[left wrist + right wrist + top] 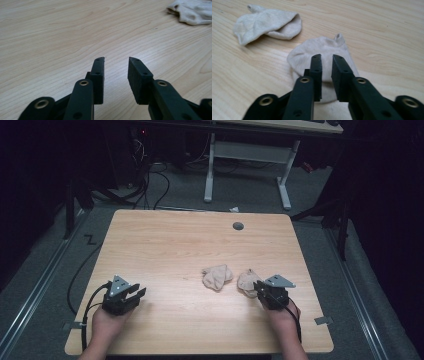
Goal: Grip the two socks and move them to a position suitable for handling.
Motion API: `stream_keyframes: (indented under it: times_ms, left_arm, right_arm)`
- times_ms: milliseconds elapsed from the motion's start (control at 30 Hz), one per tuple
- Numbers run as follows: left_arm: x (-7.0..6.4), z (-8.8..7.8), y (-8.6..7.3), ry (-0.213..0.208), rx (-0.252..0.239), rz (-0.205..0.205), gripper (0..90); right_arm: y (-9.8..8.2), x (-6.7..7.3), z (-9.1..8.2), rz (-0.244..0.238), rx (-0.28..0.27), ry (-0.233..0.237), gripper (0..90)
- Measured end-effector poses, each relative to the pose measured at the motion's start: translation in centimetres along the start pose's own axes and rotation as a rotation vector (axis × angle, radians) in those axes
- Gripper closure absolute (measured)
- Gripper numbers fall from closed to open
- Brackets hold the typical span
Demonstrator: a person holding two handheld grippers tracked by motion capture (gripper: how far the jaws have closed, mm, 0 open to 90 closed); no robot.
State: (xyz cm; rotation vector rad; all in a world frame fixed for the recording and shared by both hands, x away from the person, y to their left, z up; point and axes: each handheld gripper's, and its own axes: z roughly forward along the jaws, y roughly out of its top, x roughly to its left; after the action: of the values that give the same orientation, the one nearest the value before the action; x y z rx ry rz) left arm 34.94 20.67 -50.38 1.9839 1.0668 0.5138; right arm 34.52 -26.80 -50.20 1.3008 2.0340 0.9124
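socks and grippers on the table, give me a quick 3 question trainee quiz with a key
1. True or false: the two socks lie stacked one on the other.
2. Which gripper is over a sock? A) left B) right C) both
3. Fill in: the left gripper's jaws stand ____ over bare wood.

Key
1. False: the near sock and the far sock lie apart on the table.
2. B: the right gripper has jaws slightly parted above the near sock.
3. Open: the left gripper holds nothing.

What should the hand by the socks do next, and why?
Probably close the right gripper on the near sock: its jaws are slightly apart right over that sock and grip nothing yet. The other sock lies apart, and the left gripper is open over bare table.
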Motion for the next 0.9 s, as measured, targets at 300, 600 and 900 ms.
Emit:
stream_keyframes:
  times_ms: [300,600,900]
  left_arm:
    - [-0.4,0.0,-0.1,-0.037,0.004,0.018,69.6]
    - [-0.5,0.2,-0.2,-0.057,0.008,0.015,69.7]
    - [-0.6,0.1,-0.1,-0.055,-0.004,0.010,64.5]
  right_arm:
    - [1.3,-0.9,2.3,0.023,0.030,-0.006,89.8]
    - [0.5,-1.4,3.5,0.026,0.095,-0.014,89.9]
    - [-0.3,-1.0,3.2,0.022,0.111,-0.002,89.9]
